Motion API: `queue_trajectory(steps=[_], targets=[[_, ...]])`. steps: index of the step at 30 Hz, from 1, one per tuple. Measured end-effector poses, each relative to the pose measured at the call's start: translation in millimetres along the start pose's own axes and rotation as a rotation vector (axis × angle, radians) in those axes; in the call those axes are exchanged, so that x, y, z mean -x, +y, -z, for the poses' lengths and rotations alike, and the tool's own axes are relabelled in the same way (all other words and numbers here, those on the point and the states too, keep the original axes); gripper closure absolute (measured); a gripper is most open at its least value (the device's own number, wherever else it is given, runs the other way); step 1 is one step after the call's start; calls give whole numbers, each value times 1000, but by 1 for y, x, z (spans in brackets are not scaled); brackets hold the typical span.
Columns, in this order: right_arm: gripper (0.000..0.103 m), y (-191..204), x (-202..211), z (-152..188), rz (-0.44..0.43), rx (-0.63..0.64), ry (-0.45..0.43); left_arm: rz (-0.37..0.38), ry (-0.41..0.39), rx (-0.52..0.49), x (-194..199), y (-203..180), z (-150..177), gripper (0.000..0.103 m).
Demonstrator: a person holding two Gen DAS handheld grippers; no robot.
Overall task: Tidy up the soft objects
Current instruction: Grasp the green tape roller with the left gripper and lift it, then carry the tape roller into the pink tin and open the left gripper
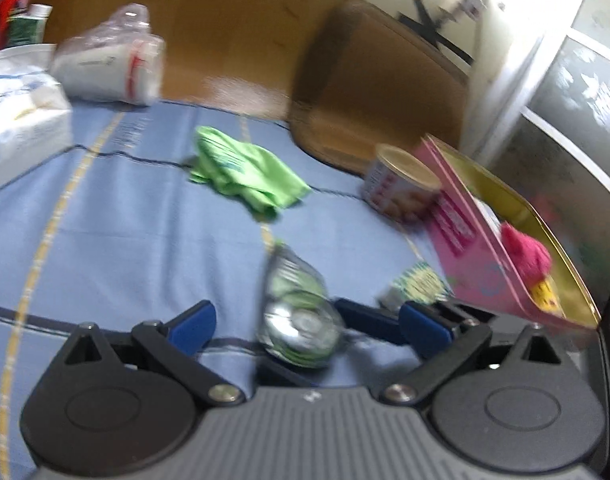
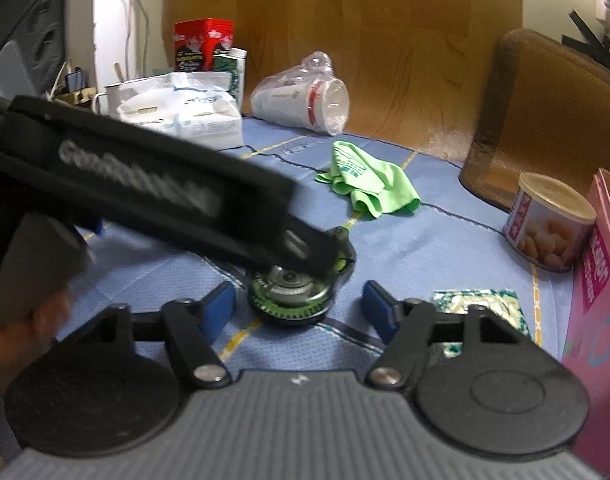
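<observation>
Centrally, a round green-and-black disc lies on the blue cloth of the tabletop, between the spread, not touching pads of the right gripper. The left gripper stands wide, nothing gripped. Farther off, a crumpled green cloth rests mid-table; a pink box at the right holds a magenta soft thing.

Open blue quilted cloth around crumpled green fabric, round green-and-black tape measure blocking centre (between the jaws), tin can and pink box walling right, white bags crowding far left
</observation>
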State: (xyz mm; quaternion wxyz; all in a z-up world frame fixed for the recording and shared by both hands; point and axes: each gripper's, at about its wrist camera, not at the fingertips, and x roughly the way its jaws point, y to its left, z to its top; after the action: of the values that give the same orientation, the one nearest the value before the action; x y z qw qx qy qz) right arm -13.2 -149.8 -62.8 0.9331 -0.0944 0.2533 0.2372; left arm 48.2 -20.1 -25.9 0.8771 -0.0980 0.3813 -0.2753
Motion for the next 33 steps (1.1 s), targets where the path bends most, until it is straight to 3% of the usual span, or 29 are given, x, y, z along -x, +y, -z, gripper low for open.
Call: queue_trajectory(steps=[2, 9, 19, 23, 24, 27, 30, 33], targets=[[48, -1, 3, 1, -5, -15, -2, 14, 6, 4, 2, -6, 3, 14], [52, 2, 21, 12, -8, -19, -3, 52, 48, 14, 15, -12, 17, 16], [52, 9, 74, 45, -48, -6, -5, 185, 139, -52, 35, -36, 47, 1], [48, 8, 85, 55, -30, -14, -23, 144, 105, -33, 39, -31, 38, 1], [44, 6, 84, 55, -26, -22, -25, 142, 105, -17, 37, -30, 35, 3], [43, 4, 79, 53, -27, -34, -21, 171, 162, -9, 23, -32, 34, 24], [51, 7, 81, 54, -25, -27, -33, 129, 148, -64, 23, -51, 34, 24], [51, 1, 96, 53, -5, -40, -84, 179, 118, -90, 35, -66, 18, 24]])
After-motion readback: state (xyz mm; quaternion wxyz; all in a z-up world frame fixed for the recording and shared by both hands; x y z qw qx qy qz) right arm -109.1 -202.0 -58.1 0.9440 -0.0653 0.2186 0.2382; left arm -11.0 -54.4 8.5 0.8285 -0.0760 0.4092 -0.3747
